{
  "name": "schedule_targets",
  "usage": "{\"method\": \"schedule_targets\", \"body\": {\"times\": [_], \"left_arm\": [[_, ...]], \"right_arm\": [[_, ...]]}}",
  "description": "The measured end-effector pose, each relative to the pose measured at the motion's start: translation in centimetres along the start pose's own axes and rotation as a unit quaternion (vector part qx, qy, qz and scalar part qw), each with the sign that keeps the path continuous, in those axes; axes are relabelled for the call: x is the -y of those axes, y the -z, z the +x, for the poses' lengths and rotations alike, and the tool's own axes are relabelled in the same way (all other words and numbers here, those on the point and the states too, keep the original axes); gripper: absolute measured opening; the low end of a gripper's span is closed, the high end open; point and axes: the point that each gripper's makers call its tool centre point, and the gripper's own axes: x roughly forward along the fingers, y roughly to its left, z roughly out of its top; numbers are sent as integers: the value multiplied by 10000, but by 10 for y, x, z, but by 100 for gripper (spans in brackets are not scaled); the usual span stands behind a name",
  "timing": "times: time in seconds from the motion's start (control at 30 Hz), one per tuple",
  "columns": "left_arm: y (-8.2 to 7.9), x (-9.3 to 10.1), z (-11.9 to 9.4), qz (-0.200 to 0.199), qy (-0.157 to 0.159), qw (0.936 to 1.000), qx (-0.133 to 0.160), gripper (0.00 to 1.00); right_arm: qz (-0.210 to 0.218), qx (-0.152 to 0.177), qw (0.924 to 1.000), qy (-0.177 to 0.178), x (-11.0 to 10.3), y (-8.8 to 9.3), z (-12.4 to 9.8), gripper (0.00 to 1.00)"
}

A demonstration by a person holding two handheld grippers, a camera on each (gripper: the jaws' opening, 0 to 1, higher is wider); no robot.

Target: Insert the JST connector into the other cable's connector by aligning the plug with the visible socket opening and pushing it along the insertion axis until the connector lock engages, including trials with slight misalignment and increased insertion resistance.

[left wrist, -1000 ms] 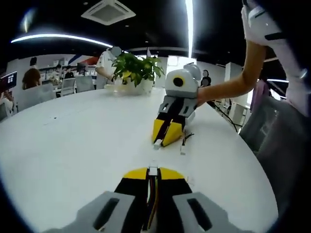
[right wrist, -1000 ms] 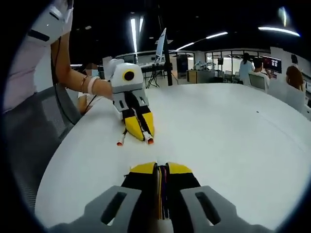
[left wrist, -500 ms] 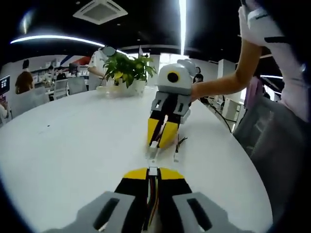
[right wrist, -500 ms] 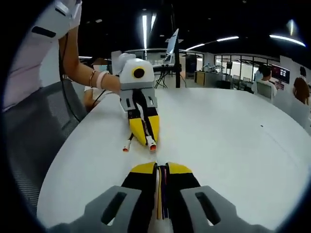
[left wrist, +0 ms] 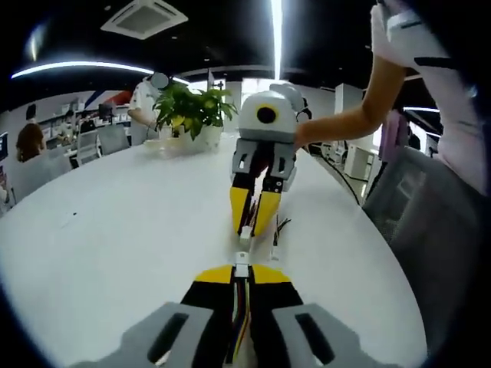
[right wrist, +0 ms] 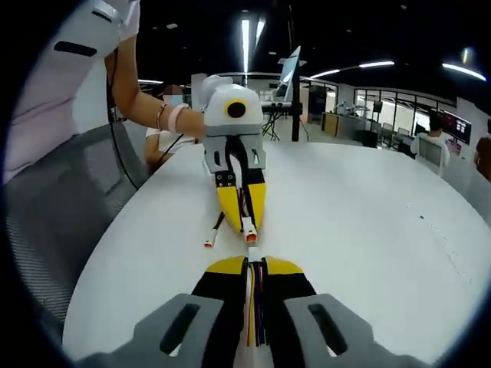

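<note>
My left gripper [left wrist: 242, 273] is shut on a multicoloured cable whose white JST connector [left wrist: 242, 268] pokes out past its yellow tips. Facing it, my right gripper [left wrist: 252, 227] is shut on the other cable, whose white connector [left wrist: 245, 239] hangs just beyond mine with a small gap between them. A loose cable end [left wrist: 275, 254] lies on the table beside it. In the right gripper view my right gripper [right wrist: 254, 263] grips its wires, and the left gripper [right wrist: 244, 223] points at it with a red-tipped connector [right wrist: 249, 234] nearly touching.
Both grippers hover low over a round white table [left wrist: 115, 222]. A potted plant [left wrist: 192, 111] stands at its far side. A person's forearm [left wrist: 337, 126] holds the right gripper. A second loose cable end [right wrist: 209, 243] lies on the table. Chairs and people sit beyond the table's edge.
The two grippers have come closer and now face tip to tip in line. The gap between the two connectors has shrunk to a small one. Both stay shut on their cables.
</note>
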Motion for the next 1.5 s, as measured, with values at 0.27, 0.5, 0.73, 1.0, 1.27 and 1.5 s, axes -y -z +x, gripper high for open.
{"method": "schedule_targets", "body": {"times": [0.27, 0.5, 0.73, 1.0, 1.27, 1.5], "left_arm": [[-4, 4, 2, 26, 124, 9999, 43, 0], [-7, 6, 1, 35, 175, 9998, 80, 0], [-7, 6, 0, 20, 202, 9997, 118, 0], [-10, 7, -2, -27, 225, 9995, 239, 0], [-10, 8, -4, 0, 247, 9994, 229, 0], [-6, 11, -3, -6, 309, 9994, 184, 0]], "right_arm": [[33, 79, 9999, -141, -2, -3, 5, 4], [7, 123, 9996, -240, -5, -6, 9, 4], [-32, 194, 9996, -219, -5, -10, 8, 4], [-87, 191, 9995, -216, -6, -11, 7, 4], [63, 262, 9992, -283, -7, -11, 8, 4], [43, 193, 9992, -354, -11, -9, 10, 4]]}}
